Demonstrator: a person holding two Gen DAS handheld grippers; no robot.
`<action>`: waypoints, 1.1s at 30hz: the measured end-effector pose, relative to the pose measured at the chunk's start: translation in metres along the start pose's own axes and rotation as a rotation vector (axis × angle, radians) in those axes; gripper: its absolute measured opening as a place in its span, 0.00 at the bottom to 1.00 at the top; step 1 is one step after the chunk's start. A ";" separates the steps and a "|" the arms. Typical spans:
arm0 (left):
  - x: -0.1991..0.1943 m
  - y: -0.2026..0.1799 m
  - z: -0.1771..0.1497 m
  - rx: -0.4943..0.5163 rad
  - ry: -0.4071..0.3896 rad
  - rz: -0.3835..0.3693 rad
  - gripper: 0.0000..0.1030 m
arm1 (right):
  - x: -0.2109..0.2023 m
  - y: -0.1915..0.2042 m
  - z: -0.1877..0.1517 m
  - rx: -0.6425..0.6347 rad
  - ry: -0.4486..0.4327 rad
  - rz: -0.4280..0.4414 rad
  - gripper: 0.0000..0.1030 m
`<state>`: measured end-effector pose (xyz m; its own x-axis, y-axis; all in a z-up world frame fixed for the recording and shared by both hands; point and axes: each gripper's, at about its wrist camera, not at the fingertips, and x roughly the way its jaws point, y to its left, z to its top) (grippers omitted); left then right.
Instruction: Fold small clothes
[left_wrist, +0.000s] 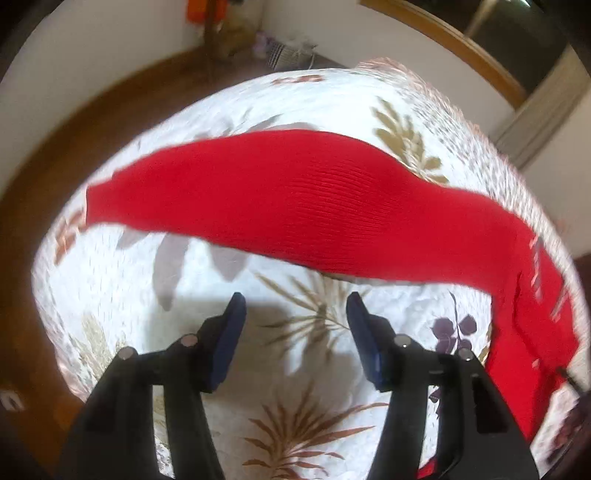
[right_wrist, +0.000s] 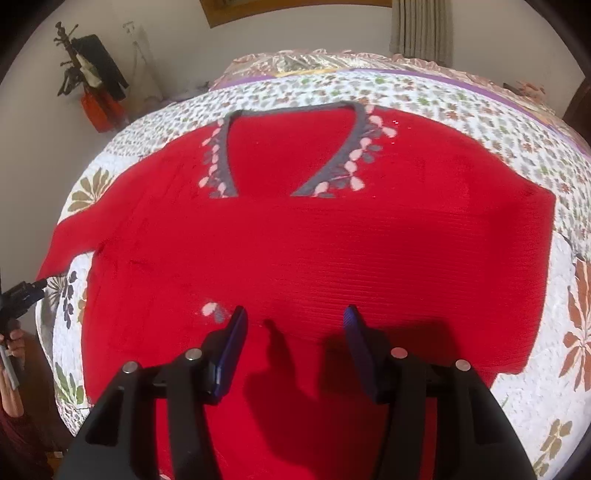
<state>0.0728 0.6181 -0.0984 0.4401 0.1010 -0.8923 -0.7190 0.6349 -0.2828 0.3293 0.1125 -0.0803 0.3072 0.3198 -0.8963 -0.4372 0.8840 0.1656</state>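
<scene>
Between the blue pads of the right gripper (right_wrist: 295, 321) there is only red cloth lying below; the jaws stand wide and hold nothing. This gripper hangs over the lower part of a red sweater (right_wrist: 314, 240), which is spread flat on a bed (right_wrist: 554, 387) with a white cover printed with leaves and flowers. Shadows of the fingers fall on the knit just ahead of them. Farther up, the grey V-neck (right_wrist: 291, 147) with pink leaf embroidery points toward the gripper. One sleeve (right_wrist: 70, 236) stretches out to the left side of this view. At the left edge a hand (right_wrist: 13, 341) grips the handle of the other tool. Behind the bed are a wall, a curtain and a stand with dark clothes.

From the left wrist view, the left gripper (left_wrist: 295, 310) is also wide apart and empty, over the bare bed cover. Just beyond its fingertips the red sleeve (left_wrist: 295, 206) lies across the cover from left to right, joining the body of the sweater at the right edge. A brown floor and a white wall are behind.
</scene>
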 end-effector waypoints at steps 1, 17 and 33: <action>0.001 0.003 0.001 -0.014 0.004 -0.015 0.47 | 0.001 0.002 0.000 -0.003 0.001 -0.004 0.53; 0.032 0.061 0.039 -0.341 -0.013 -0.330 0.08 | 0.008 -0.010 -0.005 0.006 0.005 -0.049 0.53; -0.046 -0.096 0.021 0.075 -0.297 -0.389 0.07 | -0.011 -0.018 -0.018 -0.006 -0.027 -0.063 0.54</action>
<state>0.1330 0.5691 -0.0232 0.8105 0.0524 -0.5834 -0.4348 0.7213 -0.5392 0.3187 0.0867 -0.0811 0.3568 0.2725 -0.8936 -0.4215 0.9006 0.1063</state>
